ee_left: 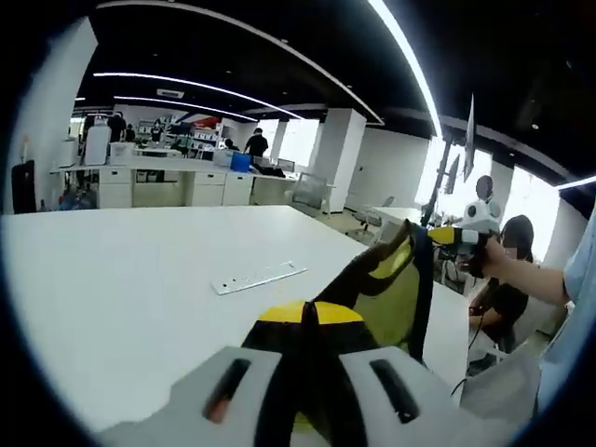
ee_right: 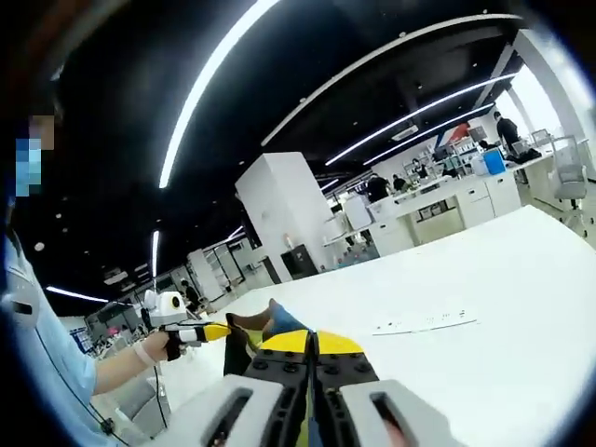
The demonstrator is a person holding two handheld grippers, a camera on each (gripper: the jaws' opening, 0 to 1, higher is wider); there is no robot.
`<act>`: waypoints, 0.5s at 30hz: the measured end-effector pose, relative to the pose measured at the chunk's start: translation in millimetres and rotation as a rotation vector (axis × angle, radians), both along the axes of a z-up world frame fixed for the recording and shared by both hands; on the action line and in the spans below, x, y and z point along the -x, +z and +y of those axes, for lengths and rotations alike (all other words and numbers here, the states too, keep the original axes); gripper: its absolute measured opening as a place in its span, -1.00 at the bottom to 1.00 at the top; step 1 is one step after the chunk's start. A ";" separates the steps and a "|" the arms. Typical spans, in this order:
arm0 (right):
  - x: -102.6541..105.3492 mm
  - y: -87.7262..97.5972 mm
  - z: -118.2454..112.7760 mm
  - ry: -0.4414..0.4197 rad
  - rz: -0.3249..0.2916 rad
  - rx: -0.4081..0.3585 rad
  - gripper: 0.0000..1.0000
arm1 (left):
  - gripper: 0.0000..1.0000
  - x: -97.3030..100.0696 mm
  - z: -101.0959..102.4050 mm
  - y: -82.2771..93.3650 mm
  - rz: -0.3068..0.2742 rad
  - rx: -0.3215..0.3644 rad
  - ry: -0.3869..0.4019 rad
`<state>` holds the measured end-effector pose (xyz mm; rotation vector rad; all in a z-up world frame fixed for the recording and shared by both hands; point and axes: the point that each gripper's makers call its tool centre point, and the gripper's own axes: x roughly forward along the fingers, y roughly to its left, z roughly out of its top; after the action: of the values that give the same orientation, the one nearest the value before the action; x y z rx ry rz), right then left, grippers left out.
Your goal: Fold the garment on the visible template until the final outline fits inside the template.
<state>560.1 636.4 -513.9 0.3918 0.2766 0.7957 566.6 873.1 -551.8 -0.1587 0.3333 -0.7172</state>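
The left hand-held gripper (ee_left: 312, 321) is clenched on a fold of the garment (ee_left: 391, 293), its yellow-tipped jaws pressed together over dark cloth in the left gripper view, while the right hand-held gripper (ee_right: 312, 346) is likewise clamped shut on the fabric in the right gripper view, where a strip of blue and olive cloth (ee_right: 279, 321) shows just above its jaws. Each tool appears in the other's camera: the right one, held in a person's hand (ee_left: 494, 256), grips the far end of the olive and black garment at the right of the left gripper view, and the left one (ee_right: 200, 333) is seen at the left of the right gripper view. The garment hangs stretched between the two tools, lifted above the white bench (ee_left: 140, 279) rather than lying on it. A pale flat strip (ee_left: 259, 277) rests alone on the bench, well apart from the cloth; whether it belongs to the template cannot be told, and no template outline is otherwise plain. Judged from this, the fold is at an early or middle stage: the garment is gripped and raised, but laying it down, folding it and fitting it inside the template remain to be done.
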 end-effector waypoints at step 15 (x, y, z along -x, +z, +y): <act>-102.9 -105.2 -7.4 -0.054 0.167 0.130 -1.00 | -1.00 -90.9 -13.2 -93.1 0.143 -0.014 0.008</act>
<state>663.0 629.0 -619.1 0.3421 0.4694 0.6891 657.6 859.9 -644.9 -0.1982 0.4740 -0.6968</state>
